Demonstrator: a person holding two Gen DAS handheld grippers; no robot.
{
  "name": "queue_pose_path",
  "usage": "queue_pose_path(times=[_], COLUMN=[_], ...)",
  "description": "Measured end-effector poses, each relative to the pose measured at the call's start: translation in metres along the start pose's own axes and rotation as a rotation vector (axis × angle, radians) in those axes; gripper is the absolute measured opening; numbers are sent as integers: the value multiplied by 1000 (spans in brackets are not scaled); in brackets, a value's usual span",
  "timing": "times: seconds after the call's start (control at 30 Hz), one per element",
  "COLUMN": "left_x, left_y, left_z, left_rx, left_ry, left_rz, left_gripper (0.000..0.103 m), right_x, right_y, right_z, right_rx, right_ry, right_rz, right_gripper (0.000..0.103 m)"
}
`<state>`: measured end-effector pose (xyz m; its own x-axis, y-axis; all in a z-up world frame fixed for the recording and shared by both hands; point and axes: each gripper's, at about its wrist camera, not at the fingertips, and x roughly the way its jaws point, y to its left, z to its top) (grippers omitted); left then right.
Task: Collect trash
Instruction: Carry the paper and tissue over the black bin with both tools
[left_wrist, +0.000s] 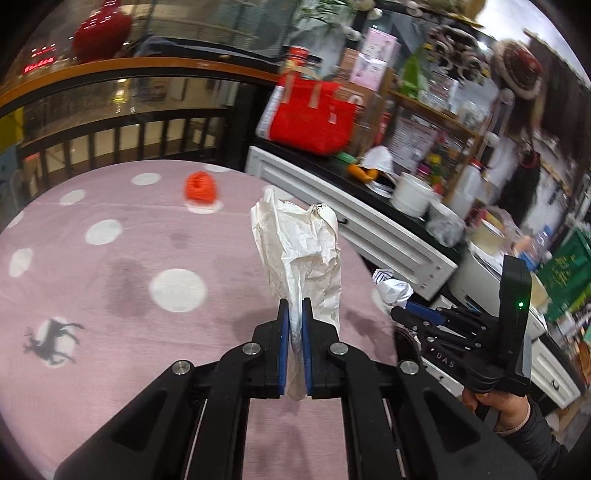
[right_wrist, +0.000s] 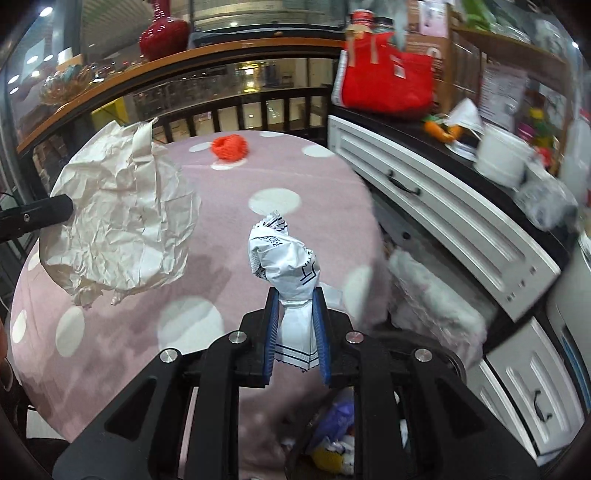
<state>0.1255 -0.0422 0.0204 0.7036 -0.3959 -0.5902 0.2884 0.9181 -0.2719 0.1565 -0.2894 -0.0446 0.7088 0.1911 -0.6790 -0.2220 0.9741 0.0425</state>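
- Your left tool (left_wrist: 295, 332) is clamped on a crumpled sheet of white paper (left_wrist: 299, 254); the sheet stands up past the pads and hangs above the pink dotted bench (left_wrist: 110, 258).
- Your right tool (right_wrist: 295, 325) is closed around a twisted white wrapper with black print (right_wrist: 284, 258), gripped near its lower end, with the bulk of it sticking out beyond the pads.
- In the right wrist view, a bin (right_wrist: 332, 443) with scraps already in it sits below the right tool, just off the edge of the bench — that is probably where both pieces belong.
- An orange ball of trash (right_wrist: 229, 147) lies on the far side of the bench, well apart from both tools and not yet collected.
- Risk: the paper is pinched along a thin fold, so a quick swing could let it slip out or tear.
- Risk: the broad sheet hangs close to the right tool's side; crossing your arms over the bin could snag one piece on the other.
- Risk: release too early and the light wrapper may drift onto the floor or the bench edge — get squarely over the bin first.
- The white cabinet (right_wrist: 443, 206) stands near on the right; a wide swing could knock it.
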Motion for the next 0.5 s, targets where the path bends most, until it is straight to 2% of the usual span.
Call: queue_pose_path(times=[0.27, 0.5], left_x=[27, 44], left_y=[-68, -107], left_z=[-14, -28], left_rx=[114, 185], left_ry=[59, 112], left_rz=[-108, -148], left_gripper=[7, 7], right_x=[0, 25], right_y=[-43, -79], right_z=[-50, -103], right_rx=[134, 247], right_ry=[73, 182], right_rz=[-75, -124], right_gripper=[19, 19])
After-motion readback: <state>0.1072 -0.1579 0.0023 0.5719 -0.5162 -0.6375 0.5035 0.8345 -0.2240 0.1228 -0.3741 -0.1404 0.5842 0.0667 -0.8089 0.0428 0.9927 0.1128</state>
